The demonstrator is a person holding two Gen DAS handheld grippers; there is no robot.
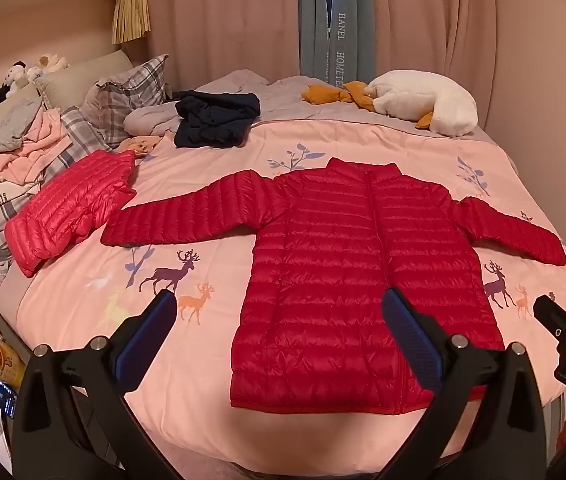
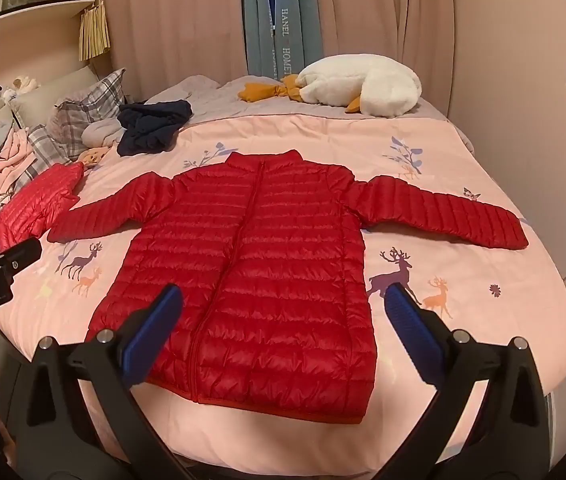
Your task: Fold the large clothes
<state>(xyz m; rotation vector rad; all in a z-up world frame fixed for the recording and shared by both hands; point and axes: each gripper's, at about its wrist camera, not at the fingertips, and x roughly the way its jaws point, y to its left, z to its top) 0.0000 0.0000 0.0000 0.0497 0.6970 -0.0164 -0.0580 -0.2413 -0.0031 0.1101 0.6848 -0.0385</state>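
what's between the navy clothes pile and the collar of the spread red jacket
Only bare pink duvet with a printed blue sprig lies between the navy pile and the red jacket, clearest in the right wrist view.

Red quilted jacket point(image 2: 251, 272) lies flat, zipped, sleeves outspread, on bedspread point(image 2: 463, 320).

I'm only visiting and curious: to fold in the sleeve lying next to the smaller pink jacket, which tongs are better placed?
The left tongs. They hang open over the red puffer jacket on the side of that sleeve; the right tongs sit toward the other sleeve.
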